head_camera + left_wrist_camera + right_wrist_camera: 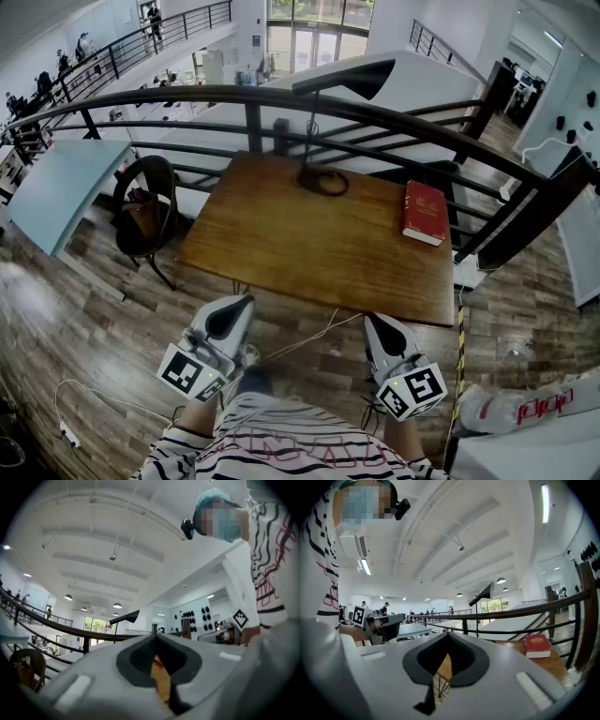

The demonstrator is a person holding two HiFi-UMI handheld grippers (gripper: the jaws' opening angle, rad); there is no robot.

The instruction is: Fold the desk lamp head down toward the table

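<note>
The black desk lamp stands at the far edge of the wooden table [281, 244]. Its round base [323, 180] rests on the table, and a thin stem carries the long head [347, 77] up high, roughly level. Both gripper views show the lamp head [124, 618] [483, 594] far ahead. My left gripper [239, 305] and right gripper [375, 322] are held close to my body, short of the table's near edge and well away from the lamp. Both are shut with nothing between the jaws [156, 637] [449, 635].
A red book [424, 212] [538, 645] lies at the table's right side. A dark railing [281, 98] runs behind the table. A black chair [145, 206] stands to the table's left. A thin cable [309, 342] crosses the wooden floor by the near edge.
</note>
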